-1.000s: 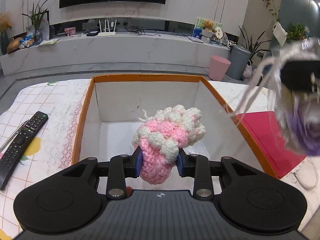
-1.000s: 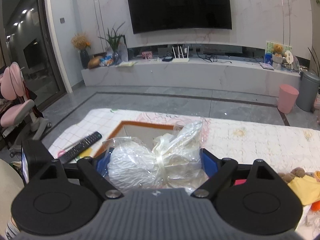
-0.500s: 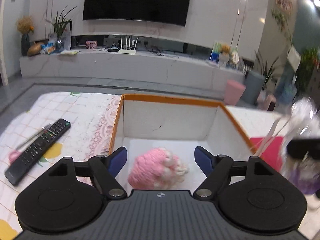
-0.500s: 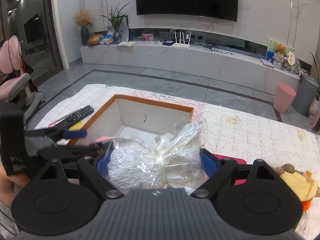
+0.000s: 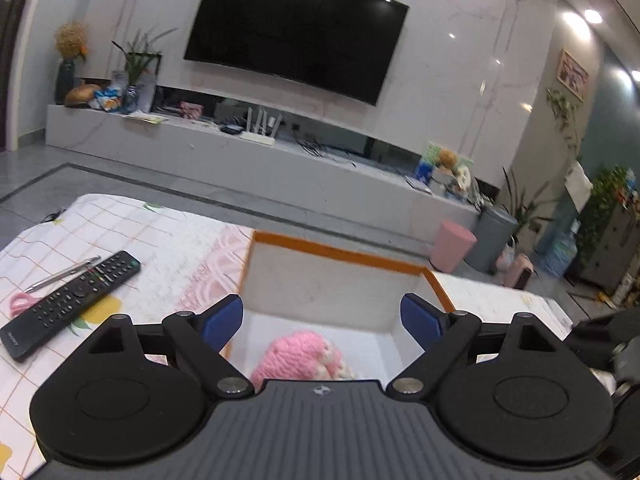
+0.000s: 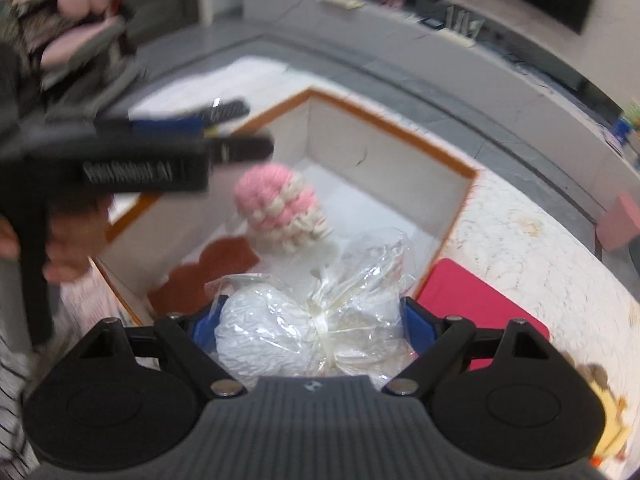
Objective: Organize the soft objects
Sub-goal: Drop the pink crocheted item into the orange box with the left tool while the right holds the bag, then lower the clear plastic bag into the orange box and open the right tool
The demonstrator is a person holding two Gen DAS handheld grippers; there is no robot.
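A pink and cream crocheted toy [image 5: 304, 356] lies on the floor of an orange-rimmed white box [image 5: 340, 254]; it also shows in the right wrist view [image 6: 280, 208]. My left gripper [image 5: 322, 318] is open and empty above the box's near side. My right gripper [image 6: 310, 320] is shut on a clear plastic bag holding a white soft thing [image 6: 316, 320], held over the near end of the box [image 6: 384, 124]. The left gripper's body [image 6: 140, 164] appears blurred at the left of that view.
A black remote [image 5: 72, 304], a pen and pink scissors [image 5: 22, 302] lie on the tablecloth left of the box. A red pad [image 6: 480, 312] lies right of the box, and a stuffed toy in yellow [image 6: 604, 412] further right. A TV bench stands beyond.
My left gripper opened and dropped the crocheted toy into the box, then pulled back and tilted up. My right gripper carried the bag forward and down over the box.
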